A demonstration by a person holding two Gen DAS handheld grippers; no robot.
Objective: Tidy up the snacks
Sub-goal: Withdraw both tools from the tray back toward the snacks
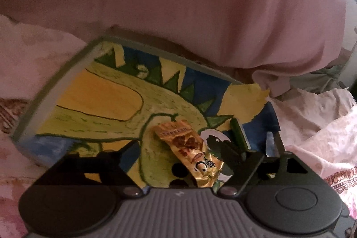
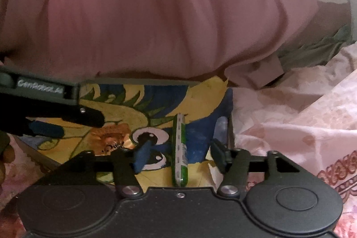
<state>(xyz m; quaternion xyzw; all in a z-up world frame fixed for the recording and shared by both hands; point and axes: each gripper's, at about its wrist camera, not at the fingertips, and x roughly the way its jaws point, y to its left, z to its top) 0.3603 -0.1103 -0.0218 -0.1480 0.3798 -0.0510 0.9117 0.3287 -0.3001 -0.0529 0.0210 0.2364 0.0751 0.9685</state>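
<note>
A crinkled gold snack wrapper [image 1: 189, 148] lies flat on a painted board [image 1: 93, 95] with a green, yellow and blue cartoon. My left gripper [image 1: 187, 151] is open, its dark fingers on either side of the wrapper with gaps. A slim green-and-white snack packet [image 2: 179, 148] stands on its edge on the board [image 2: 200, 126]. My right gripper [image 2: 180, 154] is open around it, and neither pad touches it. The right wrist view also shows the gold wrapper [image 2: 113, 135] and the left gripper [image 2: 80, 126] coming in from the left.
A large pink pillow [image 1: 200, 3] lies right behind the board. Pink floral bedding [image 2: 290, 122] surrounds it, with grey-green cloth [image 2: 316, 48] at the back right. A torn yellow paper flap [image 1: 245, 99] sticks up at the board's far right corner.
</note>
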